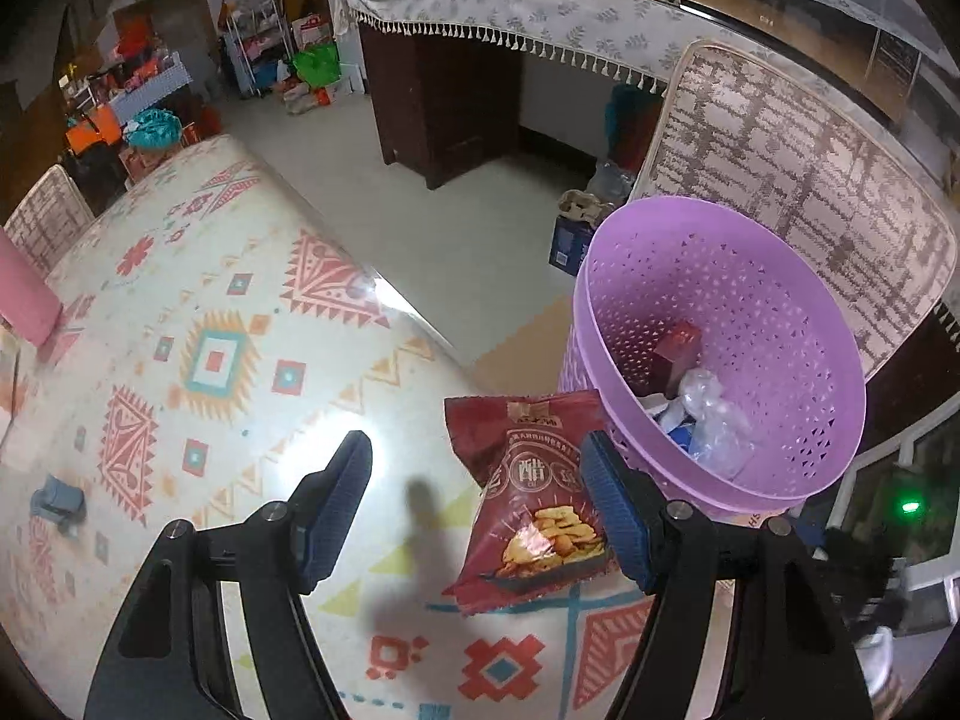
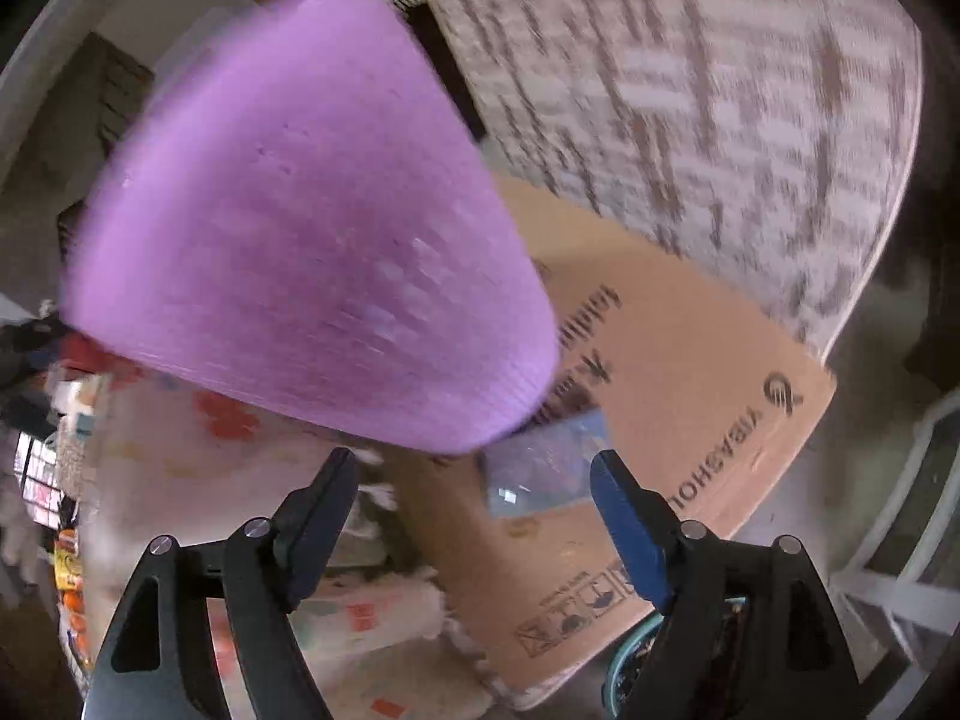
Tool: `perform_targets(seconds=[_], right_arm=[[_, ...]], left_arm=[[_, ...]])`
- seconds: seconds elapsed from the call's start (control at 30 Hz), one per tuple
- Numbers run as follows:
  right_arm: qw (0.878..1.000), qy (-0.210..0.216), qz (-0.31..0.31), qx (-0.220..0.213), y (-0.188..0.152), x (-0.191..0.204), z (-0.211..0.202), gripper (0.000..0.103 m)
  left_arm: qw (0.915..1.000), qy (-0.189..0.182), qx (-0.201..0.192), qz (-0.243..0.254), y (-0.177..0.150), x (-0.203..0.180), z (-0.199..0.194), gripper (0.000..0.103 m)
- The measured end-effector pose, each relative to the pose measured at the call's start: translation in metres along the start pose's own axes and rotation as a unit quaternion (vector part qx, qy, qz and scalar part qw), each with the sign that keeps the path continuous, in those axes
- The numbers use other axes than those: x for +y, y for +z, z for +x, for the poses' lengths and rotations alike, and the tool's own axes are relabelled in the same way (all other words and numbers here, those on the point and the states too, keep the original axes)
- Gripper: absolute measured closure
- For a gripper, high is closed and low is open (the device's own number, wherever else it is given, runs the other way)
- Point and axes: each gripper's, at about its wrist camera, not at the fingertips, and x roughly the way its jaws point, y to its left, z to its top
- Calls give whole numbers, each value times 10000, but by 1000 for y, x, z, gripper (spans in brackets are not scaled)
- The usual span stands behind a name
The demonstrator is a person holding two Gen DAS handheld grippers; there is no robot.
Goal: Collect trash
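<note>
- left gripper point(image 1: 477, 495) nearest in the left wrist view: jaws standing apart, nothing pinched; red snack bag point(image 1: 531, 501) sits in the gap against the right-hand blue pad point(image 1: 615, 510), well clear of the other pad (can't tell if it is resting on that pad or dropping free).
- judgement: bag is being let go here because it is right at the basket lip, but it looks outside the rim, over the patterned tablecloth point(image 1: 198, 324), so it may miss.
- purple perforated wastebasket point(image 1: 729, 360) just beyond the bag, tipped toward the camera so its mouth faces the gripper; already holds a red box point(image 1: 678, 348) and crumpled clear plastic point(image 1: 711, 414).
- right gripper point(image 2: 474, 480): jaws wide, empty; basket wall point(image 2: 312, 240) above and ahead of them, blurred, not touched by the pads.
- cardboard sheet point(image 2: 690, 420) behind the basket, then a woven chair back point(image 2: 690, 90).
- far: fringed counter cloth point(image 1: 528, 18) with jars, cluttered floor beyond.
</note>
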Motion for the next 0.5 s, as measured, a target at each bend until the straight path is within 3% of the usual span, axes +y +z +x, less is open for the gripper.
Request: perform_targets(seconds=[0.17, 0.23, 0.3, 0.4, 0.5], right_arm=[[9992, -193, 178, 308, -2, -23, 46, 19], [9990, -256, 234, 281, 1, -29, 58, 19], [9988, -336, 298, 201, 5, -33, 67, 19], [9975, -547, 344, 303, 7, -39, 87, 20], [9964, -691, 294, 403, 0, -37, 96, 27]], left_arm=[[9999, -30, 26, 140, -2, -9, 3, 37], [9997, -179, 28, 165, -4, -10, 1, 57], [9995, -224, 83, 187, -5, -11, -2, 65], [9994, 24, 46, 331, -13, -12, -8, 65], [9996, 33, 97, 259, -18, -3, -12, 65]])
